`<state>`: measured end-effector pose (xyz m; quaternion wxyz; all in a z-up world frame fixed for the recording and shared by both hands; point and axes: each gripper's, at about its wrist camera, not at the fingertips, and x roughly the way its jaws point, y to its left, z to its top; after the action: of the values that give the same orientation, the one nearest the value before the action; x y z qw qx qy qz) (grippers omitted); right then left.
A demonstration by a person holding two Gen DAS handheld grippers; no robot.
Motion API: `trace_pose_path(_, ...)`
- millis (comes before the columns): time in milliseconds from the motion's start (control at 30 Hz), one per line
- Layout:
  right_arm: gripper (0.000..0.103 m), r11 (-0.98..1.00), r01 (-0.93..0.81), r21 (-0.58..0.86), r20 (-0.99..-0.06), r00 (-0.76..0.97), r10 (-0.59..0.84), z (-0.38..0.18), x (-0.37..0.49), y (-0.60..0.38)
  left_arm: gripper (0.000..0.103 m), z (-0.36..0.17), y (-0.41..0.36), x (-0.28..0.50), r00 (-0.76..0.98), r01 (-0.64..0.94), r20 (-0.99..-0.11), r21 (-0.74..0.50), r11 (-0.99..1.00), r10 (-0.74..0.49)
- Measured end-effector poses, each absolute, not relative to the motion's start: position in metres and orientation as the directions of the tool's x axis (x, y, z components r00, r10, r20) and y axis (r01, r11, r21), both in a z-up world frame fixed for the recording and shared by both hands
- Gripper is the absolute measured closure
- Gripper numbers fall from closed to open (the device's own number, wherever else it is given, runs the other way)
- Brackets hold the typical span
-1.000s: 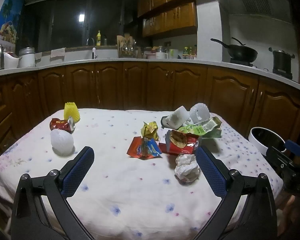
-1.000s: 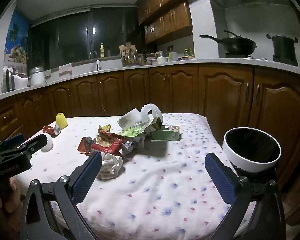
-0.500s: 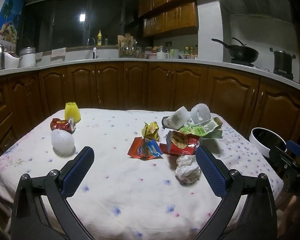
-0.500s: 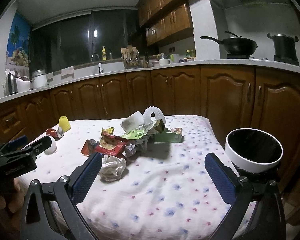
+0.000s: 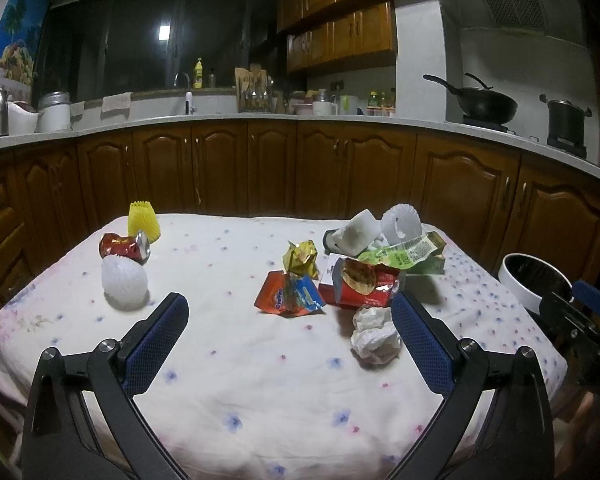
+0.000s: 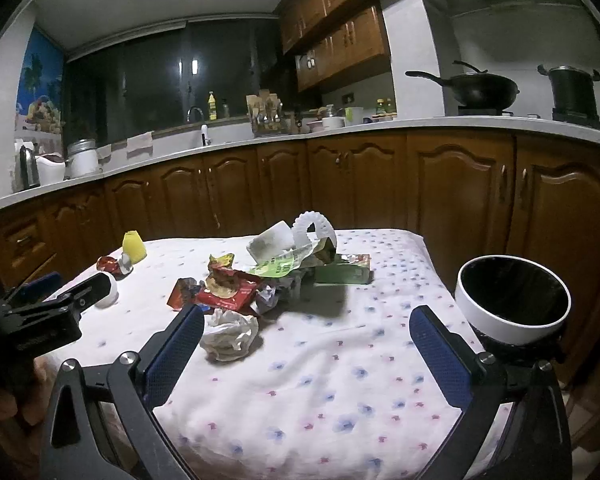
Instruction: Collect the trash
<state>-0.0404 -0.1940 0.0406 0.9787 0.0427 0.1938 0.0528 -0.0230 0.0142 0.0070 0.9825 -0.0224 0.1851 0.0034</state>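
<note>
Two tools are wide open and hold nothing. Your left tool [image 5: 288, 312] hangs over the near part of the worktop [image 5: 260, 400], which has a flowered cloth on it. Your right tool [image 6: 306, 322] hangs over the near right part.

Look out from your right tool. The crumpled white paper ball [image 6: 230, 334] lies just beside its left finger [image 6: 172, 356], a little ahead and to the left. From your left tool, the same ball [image 5: 374, 336] sits just beside the right finger [image 5: 420, 344]. So the ball lies between your two tools and close to both. It is round, so it has no long side to line up with.

The white bin [image 6: 514, 300] stands off the worktop's right edge, nearer your right tool. I think your right tool is the better one to grab the ball.
</note>
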Motion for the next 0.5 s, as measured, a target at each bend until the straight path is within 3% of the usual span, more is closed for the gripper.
trace_pose_path(500,0.000,0.988,-0.098,0.118,-0.383,0.914,0.136,0.0371,-0.0404,-0.1922,0.000,0.0018,0.0158,-0.0213,0.930,-0.017,-0.367,-0.044,0.999,0.000)
